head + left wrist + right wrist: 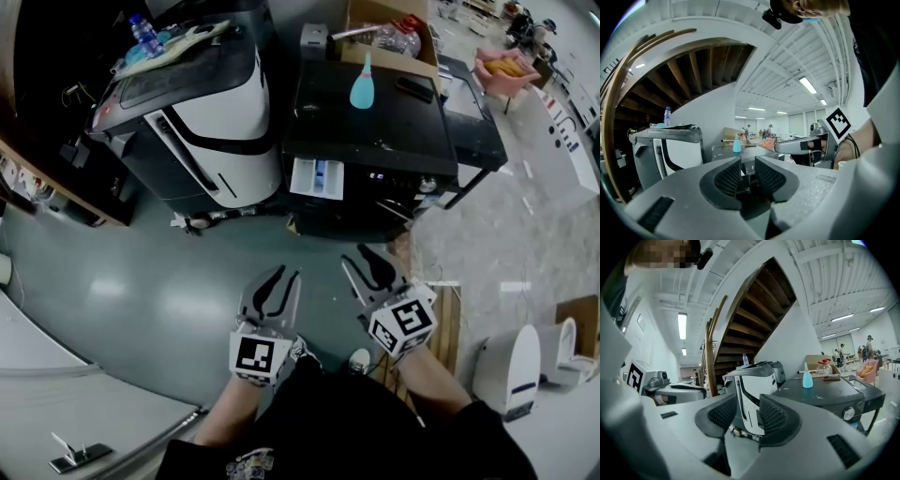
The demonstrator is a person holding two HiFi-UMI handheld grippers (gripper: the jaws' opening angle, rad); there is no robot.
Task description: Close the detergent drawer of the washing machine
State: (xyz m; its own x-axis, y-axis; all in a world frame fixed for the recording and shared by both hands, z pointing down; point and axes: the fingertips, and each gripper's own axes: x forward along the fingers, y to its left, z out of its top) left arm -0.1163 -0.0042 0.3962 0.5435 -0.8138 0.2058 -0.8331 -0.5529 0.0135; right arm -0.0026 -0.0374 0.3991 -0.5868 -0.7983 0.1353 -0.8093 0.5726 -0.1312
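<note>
Room: cluttered workshop with a grey-green floor; a black washer stood on it.
drawer: stuck out of the washer's front at its upper left corner, white with a blue insert, not pushed in.
bottle: pale blue, upright on the washer's lid.
box: cardboard, behind the washer.
white machine: white and black, just left of the washer.
left claw: hung over the floor in front of the washer, well apart from it and pointing towards it; the jaws stood a narrow gap apart with nothing between the pads.
right claw: hung in front of the washer, also well apart from it, below the drawer in the head view; the jaws stood wider than the left ones and held nothing.
</note>
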